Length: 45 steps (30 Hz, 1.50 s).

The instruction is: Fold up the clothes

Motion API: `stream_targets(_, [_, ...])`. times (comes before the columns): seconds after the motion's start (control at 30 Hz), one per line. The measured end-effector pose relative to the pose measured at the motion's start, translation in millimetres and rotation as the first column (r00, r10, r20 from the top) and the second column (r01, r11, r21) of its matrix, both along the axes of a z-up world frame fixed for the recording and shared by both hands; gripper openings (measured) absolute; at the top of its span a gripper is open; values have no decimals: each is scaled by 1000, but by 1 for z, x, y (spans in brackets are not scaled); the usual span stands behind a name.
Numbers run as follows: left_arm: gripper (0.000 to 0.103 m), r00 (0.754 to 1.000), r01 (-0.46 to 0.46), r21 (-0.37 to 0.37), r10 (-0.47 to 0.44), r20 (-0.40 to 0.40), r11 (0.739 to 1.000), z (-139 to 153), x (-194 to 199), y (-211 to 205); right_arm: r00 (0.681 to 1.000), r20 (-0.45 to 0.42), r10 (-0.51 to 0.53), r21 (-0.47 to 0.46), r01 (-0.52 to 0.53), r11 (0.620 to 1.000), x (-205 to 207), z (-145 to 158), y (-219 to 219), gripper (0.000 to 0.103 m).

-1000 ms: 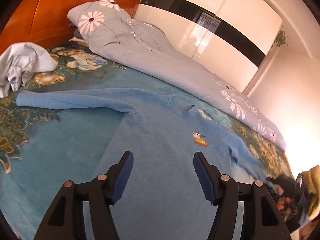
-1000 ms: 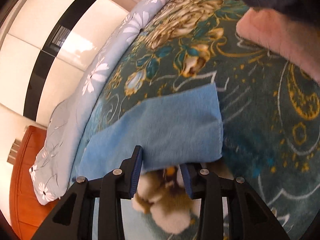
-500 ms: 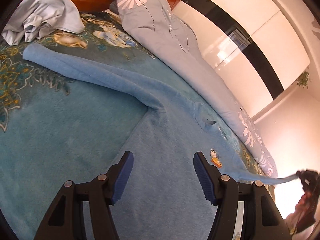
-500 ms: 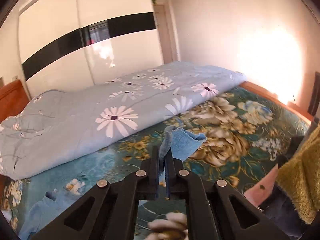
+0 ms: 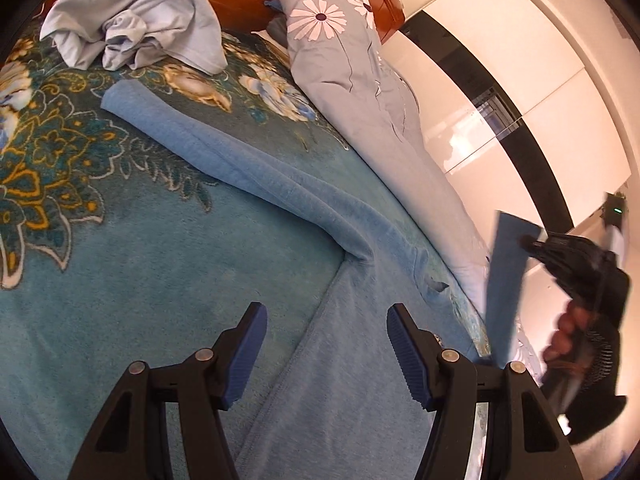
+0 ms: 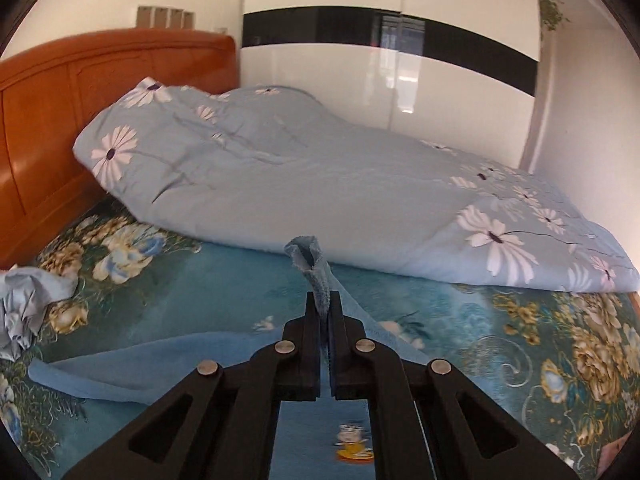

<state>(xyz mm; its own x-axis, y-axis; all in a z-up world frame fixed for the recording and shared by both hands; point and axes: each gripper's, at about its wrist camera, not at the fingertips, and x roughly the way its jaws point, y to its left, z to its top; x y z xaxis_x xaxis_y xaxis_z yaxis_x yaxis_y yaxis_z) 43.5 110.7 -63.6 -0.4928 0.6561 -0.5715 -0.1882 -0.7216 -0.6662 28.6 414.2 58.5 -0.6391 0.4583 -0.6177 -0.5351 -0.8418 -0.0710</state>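
A light blue sweater [image 5: 340,392] lies spread on the teal floral bed cover [image 5: 132,280]. Its left sleeve [image 5: 224,160] stretches flat toward the headboard. My left gripper [image 5: 322,354] hovers open just above the sweater's left side seam, nothing between its blue pads. My right gripper [image 6: 324,312] is shut on the cuff of the right sleeve [image 6: 310,264], lifted off the bed. In the left wrist view that sleeve [image 5: 506,280] hangs taut from the right gripper [image 5: 532,244], held by a hand. A small cartoon print [image 6: 352,446] shows on the sweater's chest.
A rolled grey-blue duvet with white daisies [image 6: 320,184] lies along the far side of the bed. A crumpled pale grey garment [image 5: 132,20] sits near the orange wooden headboard [image 6: 80,92]. A glossy white wardrobe [image 6: 384,76] stands beyond the bed.
My right gripper closed on the right sleeve cuff, lifted it and swung it up over the sweater toward the headboard. My left gripper stayed open and turned toward the left sleeve and side seam.
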Motion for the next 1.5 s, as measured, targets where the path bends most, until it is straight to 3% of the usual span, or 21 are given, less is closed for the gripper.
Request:
stream_targets(0.23, [66, 999, -12, 25, 11, 42, 1000, -6, -7, -10, 980, 170, 102, -142, -78, 987, -40, -108, -43, 2])
stream_targets(0.37, [66, 998, -19, 29, 17, 61, 999, -10, -10, -13, 966, 216, 139, -211, -93, 973, -42, -133, -51, 3])
stream_targets(0.53, [66, 997, -34, 25, 32, 72, 999, -13, -13, -18, 941, 193, 277, -339, -201, 919, -32, -134, -55, 10])
stream_targets(0.6, [66, 996, -42, 22, 41, 78, 999, -15, -14, -20, 928, 180, 326, -376, -242, 895, -23, -131, -58, 37])
stream_targets(0.67, [66, 995, -52, 18, 51, 82, 998, -17, -16, -23, 922, 177, 345, -357, -266, 895, -8, -124, -62, 48])
stream_targets(0.77, [66, 991, -96, 60, 89, 103, 994, -16, -36, -37, 922, 199, 334, -279, -273, 921, 19, -111, -65, 48])
stream_targets(0.97, [66, 974, -189, 151, 166, 151, 970, -13, -77, -68, 936, 187, 297, -219, -255, 942, 90, -88, -58, 48])
stream_targets(1.1, [66, 939, -277, 59, 257, 229, 959, -10, -120, -93, 943, 187, 275, -181, -242, 953, 126, -83, -51, 50])
stream_targets(1.23, [65, 873, -333, 1, 308, 378, 943, -25, -154, -110, 956, 161, 247, -222, -209, 953, 142, -88, -40, 50])
stream_targets(1.33, [64, 849, -302, -107, 318, 421, 947, -26, -173, -111, 959, 133, 248, -256, -209, 944, 148, -92, -34, 50])
stream_targets(1.5, [64, 810, -311, -90, 313, 496, 946, -23, -188, -120, 956, 118, 269, -266, -230, 936, 154, -99, -33, 50])
